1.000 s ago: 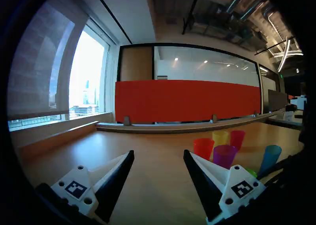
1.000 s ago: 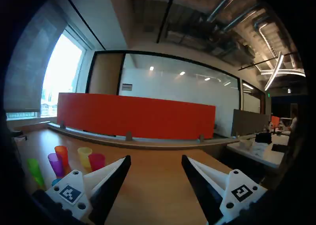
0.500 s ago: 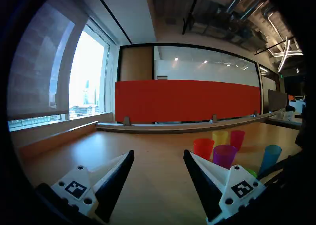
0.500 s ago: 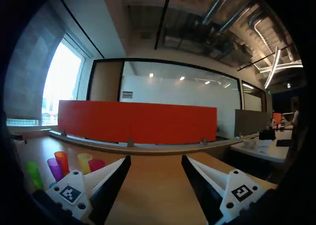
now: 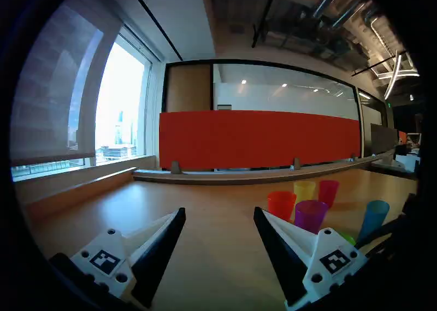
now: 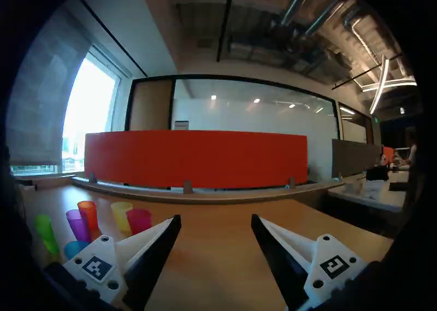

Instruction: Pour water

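Observation:
Several coloured plastic cups stand on the wooden table (image 5: 218, 201). In the left gripper view an orange-red cup (image 5: 281, 204), a yellow cup (image 5: 304, 191), a pink cup (image 5: 328, 193), a purple cup (image 5: 309, 215) and a blue cup (image 5: 374, 217) sit to the right, just past the right finger. My left gripper (image 5: 218, 221) is open and holds nothing. In the right gripper view the cups are at the lower left: green cup (image 6: 45, 232), purple cup (image 6: 77, 224), orange cup (image 6: 87, 213), yellow cup (image 6: 120, 215), pink cup (image 6: 139, 221). My right gripper (image 6: 216, 226) is open and holds nothing.
A red partition (image 5: 257, 139) with a raised ledge runs along the table's far edge. Big windows (image 5: 117, 109) are on the left. Another desk with items (image 6: 371, 191) stands to the right, with a person seated far off.
The right gripper's view has shifted: it tilted up, then dipped and turned a little, so the cups sit higher and nearer. The left gripper has stayed still.

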Demonstrator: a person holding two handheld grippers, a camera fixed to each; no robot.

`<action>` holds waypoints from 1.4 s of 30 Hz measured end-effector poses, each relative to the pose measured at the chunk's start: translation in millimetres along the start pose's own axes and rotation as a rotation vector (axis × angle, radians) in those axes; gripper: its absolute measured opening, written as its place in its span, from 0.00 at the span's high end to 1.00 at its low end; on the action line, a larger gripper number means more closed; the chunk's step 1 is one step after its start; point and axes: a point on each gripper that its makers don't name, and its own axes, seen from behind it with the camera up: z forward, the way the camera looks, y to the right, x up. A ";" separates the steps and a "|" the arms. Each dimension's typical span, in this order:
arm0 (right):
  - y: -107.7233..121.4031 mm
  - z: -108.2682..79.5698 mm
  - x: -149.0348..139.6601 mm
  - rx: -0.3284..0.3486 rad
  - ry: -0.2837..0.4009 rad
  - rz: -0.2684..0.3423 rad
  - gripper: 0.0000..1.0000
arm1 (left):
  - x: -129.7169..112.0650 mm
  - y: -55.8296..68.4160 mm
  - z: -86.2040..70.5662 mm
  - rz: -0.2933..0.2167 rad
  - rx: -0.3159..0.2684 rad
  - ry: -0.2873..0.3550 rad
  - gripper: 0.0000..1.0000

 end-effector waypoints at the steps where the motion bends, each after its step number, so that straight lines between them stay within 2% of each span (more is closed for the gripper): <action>1: -0.7 0.2 -1.8 0.001 0.000 -0.005 0.00 | 0.1 0.0 0.0 0.000 0.000 0.000 0.07; 6: -4.4 1.8 -11.3 0.007 -0.002 -0.028 0.00 | 0.2 0.1 -0.1 0.000 0.000 0.000 0.08; 18: 1.3 4.6 -23.8 0.006 -0.026 0.042 0.00 | 0.1 0.2 -0.3 0.000 0.000 0.000 0.08; 27: -3.2 4.9 -31.5 0.026 -0.046 0.021 0.01 | -0.1 -0.1 -0.3 0.000 0.000 0.000 0.07; 42: -5.3 4.6 -32.7 0.037 -0.047 0.023 0.01 | 0.1 0.2 -0.2 0.000 0.000 0.000 0.08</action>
